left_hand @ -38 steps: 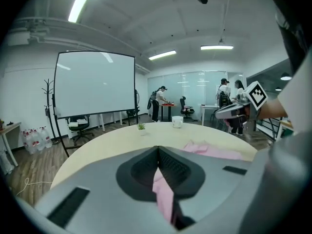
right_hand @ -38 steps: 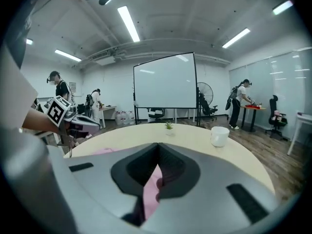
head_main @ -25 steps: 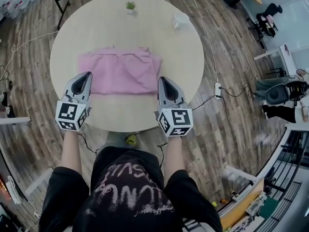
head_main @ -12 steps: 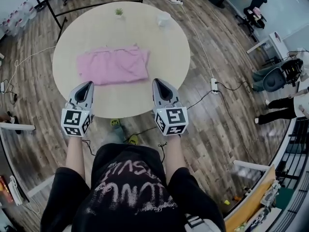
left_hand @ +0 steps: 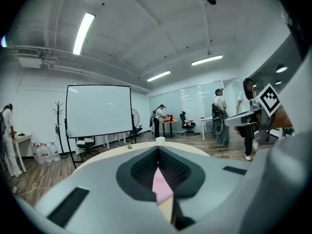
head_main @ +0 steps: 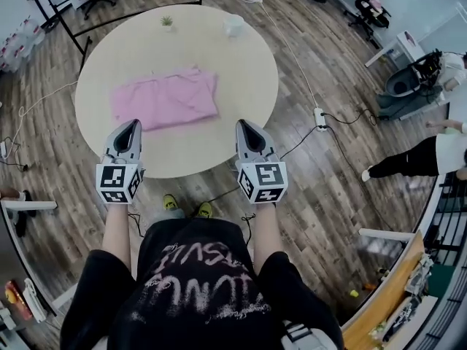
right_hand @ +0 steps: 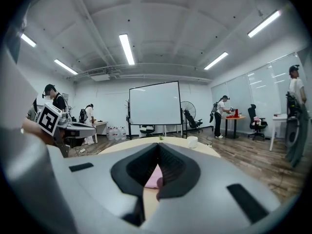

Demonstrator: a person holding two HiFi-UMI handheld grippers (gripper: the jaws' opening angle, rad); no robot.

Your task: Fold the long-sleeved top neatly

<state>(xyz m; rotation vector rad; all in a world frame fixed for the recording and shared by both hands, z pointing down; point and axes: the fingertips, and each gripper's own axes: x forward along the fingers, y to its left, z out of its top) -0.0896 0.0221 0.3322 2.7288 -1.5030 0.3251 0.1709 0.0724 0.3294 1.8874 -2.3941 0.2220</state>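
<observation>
The pink long-sleeved top (head_main: pixel 164 99) lies folded in a rough rectangle on the round beige table (head_main: pixel 241 79). Both grippers hover over the table's near edge, well short of the top and apart from it. My left gripper (head_main: pixel 131 125) is shut with nothing in it, and so is my right gripper (head_main: pixel 241 125). In the left gripper view the top (left_hand: pixel 161 185) shows as a pink sliver beyond the closed jaws. The right gripper view shows the same pink top (right_hand: pixel 155 178) past its shut jaws.
A small potted plant (head_main: pixel 167 22) and a white cup (head_main: pixel 233 25) stand at the table's far edge. A power strip (head_main: pixel 319 119) and cables lie on the wooden floor at right. People (head_main: pixel 416 155) and office chairs are off to the right.
Both grippers have drawn back from the top's near corners to the table's near edge, empty. The top stays folded on the table.
</observation>
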